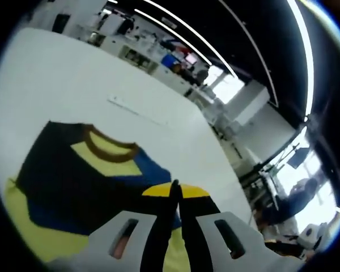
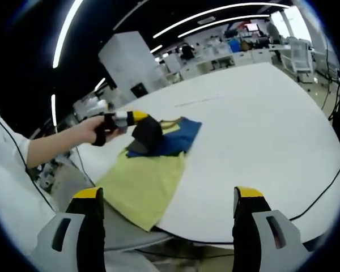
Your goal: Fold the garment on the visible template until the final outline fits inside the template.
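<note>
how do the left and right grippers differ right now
The left gripper has its jaws pressed together, their tips against the garment; the right gripper has its jaws spread wide with nothing between them. The left gripper sits right at the garment, over the white table, while the right gripper hangs back near the table's edge, away from the cloth. Both have yellow-tipped jaws on white bodies.

garment on the table near its edge, left gripper over it
</note>
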